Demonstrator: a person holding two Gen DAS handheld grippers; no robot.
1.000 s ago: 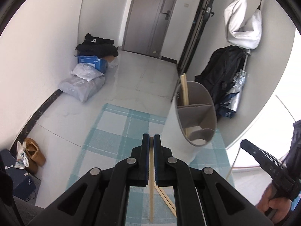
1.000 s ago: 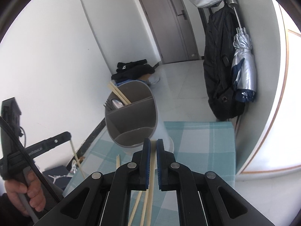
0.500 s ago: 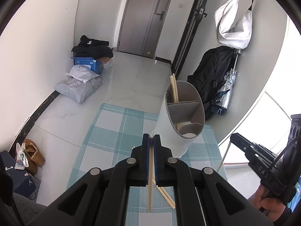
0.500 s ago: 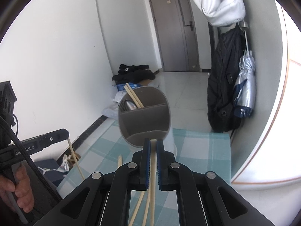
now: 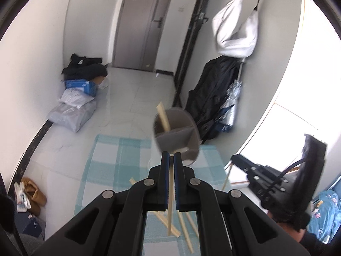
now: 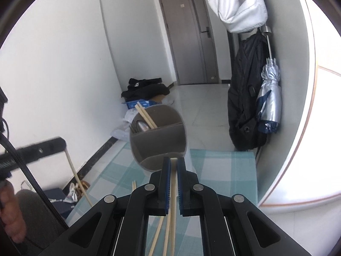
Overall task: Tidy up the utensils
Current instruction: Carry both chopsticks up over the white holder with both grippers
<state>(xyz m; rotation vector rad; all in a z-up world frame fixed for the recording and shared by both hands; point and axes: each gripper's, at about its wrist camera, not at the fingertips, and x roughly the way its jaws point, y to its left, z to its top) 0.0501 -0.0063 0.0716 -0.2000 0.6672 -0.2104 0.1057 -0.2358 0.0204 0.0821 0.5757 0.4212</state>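
A grey divided utensil holder [image 5: 177,136] [image 6: 157,136] stands on a teal checked tablecloth [image 5: 119,160] [image 6: 221,170]. Its far compartment holds chopsticks [image 6: 146,115] and a metal utensil. My left gripper [image 5: 171,160] is shut on a wooden chopstick [image 5: 169,202], raised just before the holder's rim. My right gripper [image 6: 173,164] is shut on another chopstick [image 6: 173,204], its top near the holder's near compartment. Several loose chopsticks [image 5: 187,230] [image 6: 157,234] lie on the cloth below. Each gripper shows in the other's view [image 5: 255,170] [image 6: 42,147].
Beyond the table edge the floor holds bags and a blue box [image 5: 81,85], shoes [image 5: 32,194], and a door [image 6: 191,36]. A black bag, folded umbrella [image 6: 268,98] and white bag [image 6: 236,6] hang on the right wall.
Both grippers have risen and pulled back with their chopsticks; the holder now looks smaller and further ahead. More loose chopsticks show on the cloth below.
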